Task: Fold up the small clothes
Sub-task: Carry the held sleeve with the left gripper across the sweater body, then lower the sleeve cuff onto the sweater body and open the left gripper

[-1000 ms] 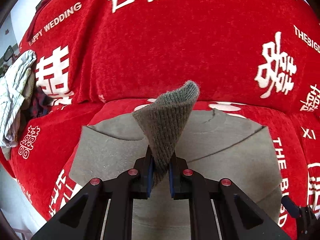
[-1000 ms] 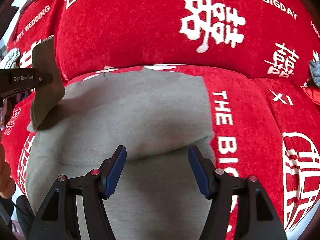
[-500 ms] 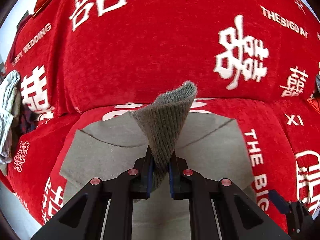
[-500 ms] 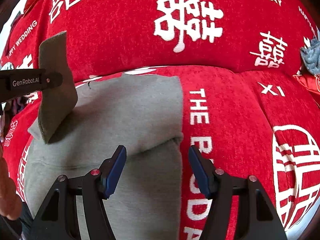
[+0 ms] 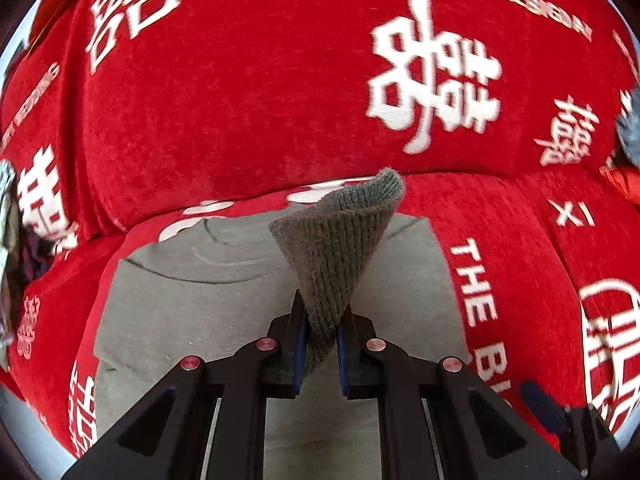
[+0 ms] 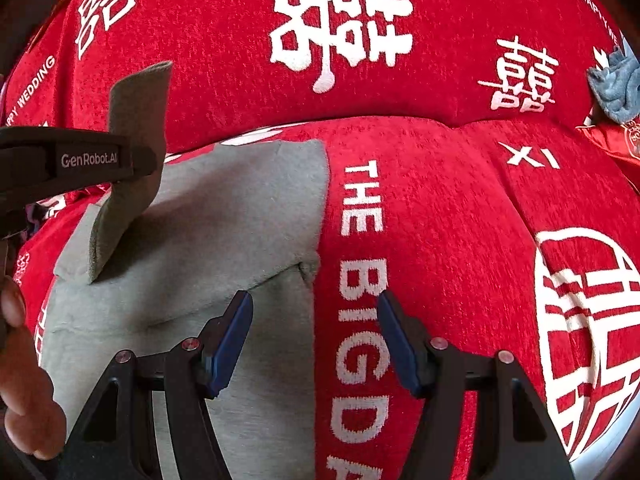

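Observation:
A grey garment point(image 5: 192, 304) lies flat on the red sofa seat; it also shows in the right wrist view point(image 6: 224, 232). My left gripper point(image 5: 320, 344) is shut on its ribbed grey cuff point(image 5: 340, 240), which stands up above the body of the garment. In the right wrist view the left gripper point(image 6: 80, 160) holds that lifted cuff point(image 6: 132, 152) at the far left. My right gripper point(image 6: 314, 332) is open and empty, low over the garment's right edge, one finger over grey cloth, the other over red cover.
The sofa has a red cover point(image 6: 440, 208) with white lettering and a backrest point(image 5: 280, 80) behind. A blue-grey cloth point(image 6: 616, 80) lies at the far right. A pile of other clothes point(image 5: 8, 208) sits at the far left edge.
Both grippers have moved to the right. The left one carries the lifted cuff over the garment. The right gripper now sits over the garment's right edge, still open.

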### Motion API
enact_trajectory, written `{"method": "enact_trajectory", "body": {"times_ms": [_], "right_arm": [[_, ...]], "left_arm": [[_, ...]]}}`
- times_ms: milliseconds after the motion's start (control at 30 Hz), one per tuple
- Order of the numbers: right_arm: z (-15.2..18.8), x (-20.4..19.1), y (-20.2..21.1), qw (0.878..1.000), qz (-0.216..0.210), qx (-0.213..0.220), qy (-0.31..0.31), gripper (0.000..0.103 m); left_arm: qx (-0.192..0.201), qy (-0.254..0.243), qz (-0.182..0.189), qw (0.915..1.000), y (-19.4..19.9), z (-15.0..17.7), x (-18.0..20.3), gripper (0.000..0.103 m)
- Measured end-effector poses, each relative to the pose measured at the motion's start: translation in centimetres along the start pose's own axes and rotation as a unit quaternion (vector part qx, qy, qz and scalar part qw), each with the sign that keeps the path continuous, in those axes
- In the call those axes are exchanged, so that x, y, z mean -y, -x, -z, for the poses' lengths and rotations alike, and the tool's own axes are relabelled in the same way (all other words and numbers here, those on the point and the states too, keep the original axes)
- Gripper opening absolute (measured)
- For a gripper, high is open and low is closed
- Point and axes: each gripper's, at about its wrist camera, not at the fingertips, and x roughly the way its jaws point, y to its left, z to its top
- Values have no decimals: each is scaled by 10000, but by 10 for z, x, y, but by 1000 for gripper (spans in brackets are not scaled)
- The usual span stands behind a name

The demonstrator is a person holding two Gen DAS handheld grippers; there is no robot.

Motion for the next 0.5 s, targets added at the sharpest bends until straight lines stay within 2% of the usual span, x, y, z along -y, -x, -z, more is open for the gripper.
{"method": "enact_trajectory", "body": {"times_ms": [67,233,500], "right_arm": [[0,3,-3,10000,8,-39,-38,68],[0,8,-6,9999,26,-70,-70,68],[-1,8,-7,9999,47,-125,-57,68]], "left_arm": [[-7,-125,9,9999,-2,4,7,14],[-276,-57,142,9995,-17,9,7,14],[-538,64,777,9955,-39,21,9,14]]}}
